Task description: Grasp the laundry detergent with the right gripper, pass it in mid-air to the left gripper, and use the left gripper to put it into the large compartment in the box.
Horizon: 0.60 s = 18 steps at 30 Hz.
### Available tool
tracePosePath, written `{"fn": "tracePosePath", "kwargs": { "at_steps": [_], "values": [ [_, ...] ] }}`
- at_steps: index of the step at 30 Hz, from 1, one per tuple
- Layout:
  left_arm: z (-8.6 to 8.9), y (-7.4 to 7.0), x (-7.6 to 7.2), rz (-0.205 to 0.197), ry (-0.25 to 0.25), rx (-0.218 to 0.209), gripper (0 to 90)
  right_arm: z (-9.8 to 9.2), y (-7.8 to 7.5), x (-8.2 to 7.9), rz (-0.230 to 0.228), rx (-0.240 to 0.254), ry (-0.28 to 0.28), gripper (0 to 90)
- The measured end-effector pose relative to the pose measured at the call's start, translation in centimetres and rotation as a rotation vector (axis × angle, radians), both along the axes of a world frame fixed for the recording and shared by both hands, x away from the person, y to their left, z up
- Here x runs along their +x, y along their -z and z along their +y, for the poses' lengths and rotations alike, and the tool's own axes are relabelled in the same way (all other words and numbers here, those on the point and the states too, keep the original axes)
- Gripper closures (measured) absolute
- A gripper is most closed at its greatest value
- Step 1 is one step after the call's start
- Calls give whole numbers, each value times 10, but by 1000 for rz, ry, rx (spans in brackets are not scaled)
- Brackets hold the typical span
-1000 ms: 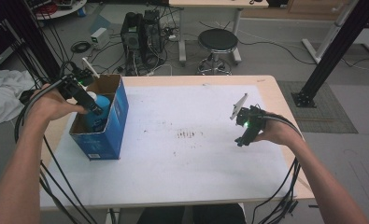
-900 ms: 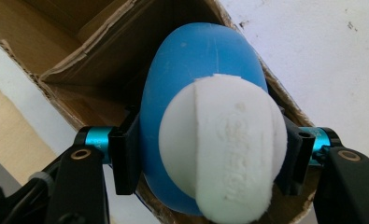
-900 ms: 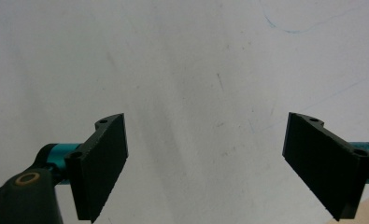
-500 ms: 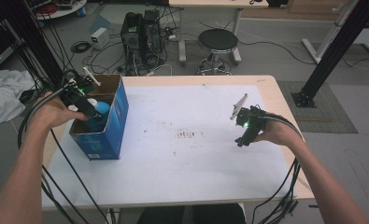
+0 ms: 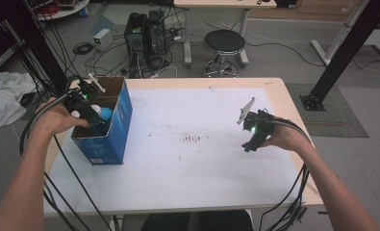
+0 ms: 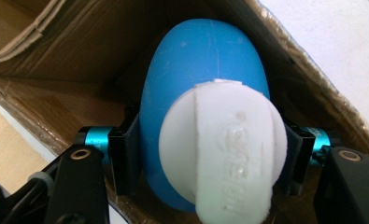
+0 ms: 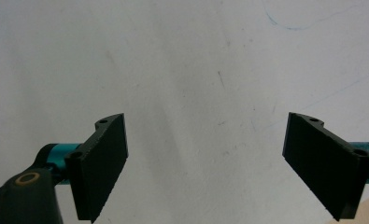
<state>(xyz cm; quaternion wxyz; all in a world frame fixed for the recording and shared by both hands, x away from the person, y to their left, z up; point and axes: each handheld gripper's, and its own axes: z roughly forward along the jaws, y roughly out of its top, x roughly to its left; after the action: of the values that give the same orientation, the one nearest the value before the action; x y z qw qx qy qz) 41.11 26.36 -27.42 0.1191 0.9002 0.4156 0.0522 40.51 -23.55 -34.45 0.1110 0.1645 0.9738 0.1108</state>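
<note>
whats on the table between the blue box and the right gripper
Nothing stands there. In the high view, bare white table with small dark marks separates the blue box from the right gripper.

Black hand-held left gripper [image 6: 205, 163] and right gripper [image 7: 205, 163]: flat black fingers [image 7: 102, 163], teal barrels, brass screws, trailing black cables.
</note>
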Motion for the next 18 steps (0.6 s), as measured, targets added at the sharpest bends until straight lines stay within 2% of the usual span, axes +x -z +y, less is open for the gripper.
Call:
{"fn": "tracePosePath", "kwargs": {
  "at_steps": [5, 6, 9, 13, 14, 15, 16, 17, 18],
  "values": [
    [-4, -2, -3, 11, 21, 39, 378, 1, 0, -1, -1, -3, -1, 133],
    [-6, 0, -5, -3, 3, 28, 378, 1, 0, -1, -1, -2, -6, 133],
    [-6, -1, -5, 8, 14, 45, 377, 1, 1, -2, -2, -4, -3, 133],
    [-10, 0, -5, -5, -5, 47, 375, 2, 1, -2, -3, -6, -9, 133],
    [-10, -1, -4, 4, 11, 65, 374, 2, 1, -2, -1, -6, -9, 133],
    [-7, -5, -1, 32, 78, 125, 374, 2, 2, -2, -1, -5, -9, 133],
    [-8, -4, -2, 34, 70, 122, 374, 3, 2, -2, 0, -7, -6, 133],
    [-10, -3, -3, 18, 44, 105, 374, 3, 2, -2, 0, -8, -4, 133],
    [-8, -5, -1, 40, 82, 142, 373, 3, 2, -2, 0, -7, -4, 133]
  ]
}}
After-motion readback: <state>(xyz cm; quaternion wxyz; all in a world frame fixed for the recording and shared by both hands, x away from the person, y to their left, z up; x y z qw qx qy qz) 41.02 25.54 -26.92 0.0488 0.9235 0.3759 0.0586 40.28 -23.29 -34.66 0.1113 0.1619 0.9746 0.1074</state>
